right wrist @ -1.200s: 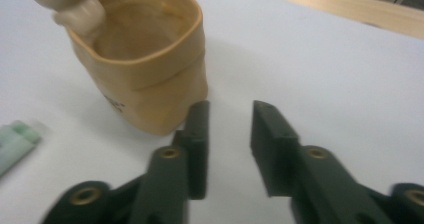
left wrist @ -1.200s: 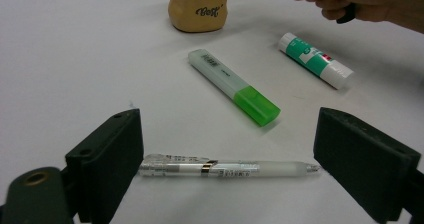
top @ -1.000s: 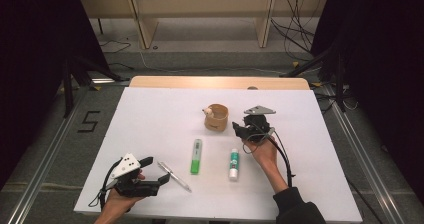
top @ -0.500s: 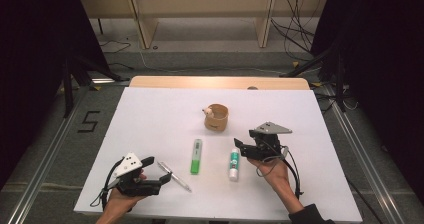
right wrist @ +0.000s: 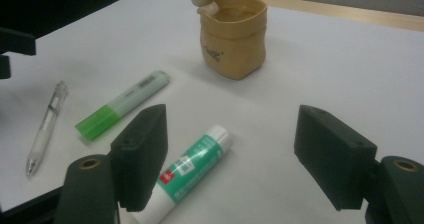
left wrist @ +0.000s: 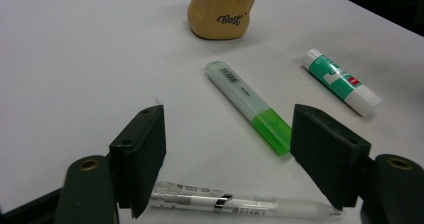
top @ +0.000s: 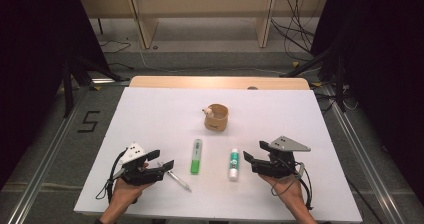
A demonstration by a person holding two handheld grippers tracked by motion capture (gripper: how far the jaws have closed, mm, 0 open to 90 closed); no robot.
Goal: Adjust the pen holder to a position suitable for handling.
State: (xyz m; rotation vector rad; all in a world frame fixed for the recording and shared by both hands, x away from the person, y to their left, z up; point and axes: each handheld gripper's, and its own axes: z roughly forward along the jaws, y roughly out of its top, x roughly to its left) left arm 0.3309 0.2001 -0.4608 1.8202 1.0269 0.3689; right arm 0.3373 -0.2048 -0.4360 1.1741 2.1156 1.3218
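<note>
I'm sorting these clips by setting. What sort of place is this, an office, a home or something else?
Most likely a lab or recording studio: a white table ringed by black curtains, loose cables on the floor, and a taped numeral 5 beside a floor rail.

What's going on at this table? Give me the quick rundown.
A person holds a two-jaw gripper in each hand over a white table. The left gripper, jaws apart and just closing in, straddles a clear pen without pressing on it. The right gripper stands open beside a green-and-white glue stick, its jaws having just widened. A green highlighter lies between pen and glue stick, and a tan cup stands farther back. Nothing is held.
</note>
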